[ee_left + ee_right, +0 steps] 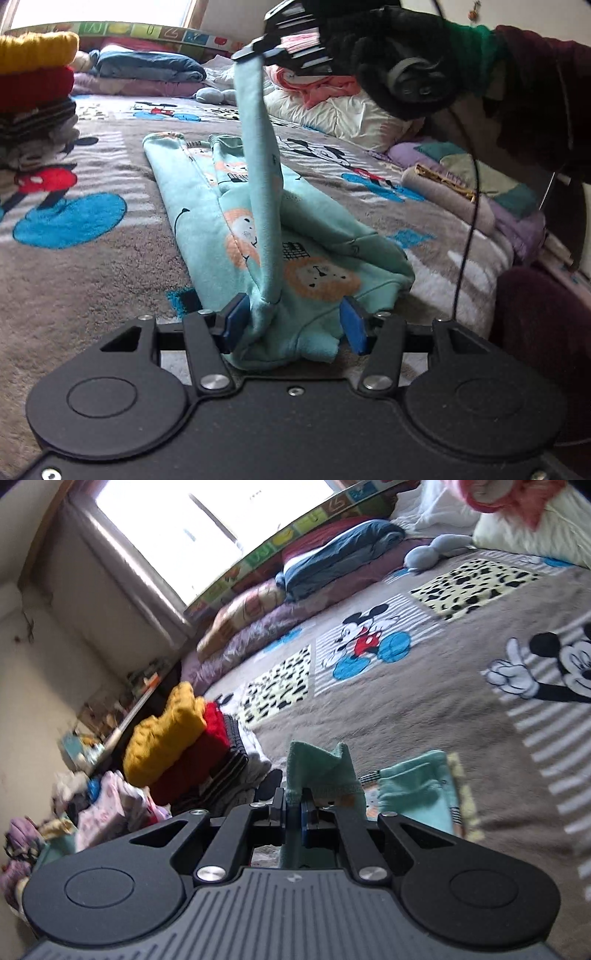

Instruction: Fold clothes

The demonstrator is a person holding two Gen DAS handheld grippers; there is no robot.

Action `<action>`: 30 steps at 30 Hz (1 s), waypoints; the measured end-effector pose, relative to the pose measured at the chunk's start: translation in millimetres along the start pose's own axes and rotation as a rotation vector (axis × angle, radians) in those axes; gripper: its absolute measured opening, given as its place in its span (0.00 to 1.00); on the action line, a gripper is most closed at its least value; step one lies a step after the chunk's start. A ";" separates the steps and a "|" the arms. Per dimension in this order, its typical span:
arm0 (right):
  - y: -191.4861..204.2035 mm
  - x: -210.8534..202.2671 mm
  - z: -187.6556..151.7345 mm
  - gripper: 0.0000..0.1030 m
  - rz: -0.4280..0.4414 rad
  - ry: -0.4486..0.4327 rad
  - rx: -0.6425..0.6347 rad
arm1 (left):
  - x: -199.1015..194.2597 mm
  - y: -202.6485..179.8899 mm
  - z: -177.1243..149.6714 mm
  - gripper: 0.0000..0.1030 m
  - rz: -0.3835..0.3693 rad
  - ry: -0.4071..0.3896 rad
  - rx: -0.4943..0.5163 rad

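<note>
A teal sweatshirt [310, 236] with orange lion prints lies lengthwise on the bed blanket. Its bunched near end fills the gap between the blue pads [236, 321] of my left gripper [291, 325], which is shut on it. One sleeve [258, 147] stands pulled straight up from that end. My right gripper [255, 55], held by a black-gloved hand [399, 62], is shut on the sleeve's cuff high above the garment. In the right wrist view the teal cuff [321, 771] sticks out between the closed jaws of the right gripper [293, 812], and part of the sweatshirt [413, 794] shows below.
A stack of folded clothes [33, 92], yellow and red on top, stands at the left [173, 738]. Pillows and bedding [347, 107] lie at the back and right. A brown cartoon-print blanket [92, 266] covers the bed. A cable [469, 221] hangs at the right.
</note>
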State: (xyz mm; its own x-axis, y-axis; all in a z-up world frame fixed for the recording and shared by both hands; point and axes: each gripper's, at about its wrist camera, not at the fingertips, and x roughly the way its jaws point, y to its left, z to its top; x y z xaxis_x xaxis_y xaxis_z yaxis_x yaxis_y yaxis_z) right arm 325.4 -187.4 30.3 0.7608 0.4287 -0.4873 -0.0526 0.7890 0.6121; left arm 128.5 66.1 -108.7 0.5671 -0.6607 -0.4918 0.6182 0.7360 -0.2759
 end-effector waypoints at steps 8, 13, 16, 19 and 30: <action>21.8 50.8 -1.5 0.09 -0.069 0.053 -0.065 | -2.7 18.9 1.4 0.50 -0.072 -0.002 -0.133; 23.6 81.1 -6.6 0.09 -0.117 0.086 -0.081 | -4.0 35.7 1.1 0.50 -0.134 -0.002 -0.245; 23.1 97.1 -8.9 0.09 -0.142 0.108 -0.087 | -5.0 39.2 1.0 0.50 -0.152 -0.004 -0.271; 21.9 111.4 -10.1 0.09 -0.163 0.122 -0.096 | -5.1 42.9 0.7 0.50 -0.170 -0.005 -0.298; 20.2 147.7 -7.9 0.07 -0.205 0.109 -0.133 | -10.4 57.5 -3.0 0.50 -0.215 -0.015 -0.402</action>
State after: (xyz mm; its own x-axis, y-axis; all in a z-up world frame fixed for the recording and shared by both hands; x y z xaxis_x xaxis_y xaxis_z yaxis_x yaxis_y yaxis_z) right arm 431.6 -104.7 -34.2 0.6902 0.2936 -0.6614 0.0051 0.9120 0.4102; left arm 156.5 115.7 -121.9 0.4589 -0.8045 -0.3771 0.4644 0.5790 -0.6702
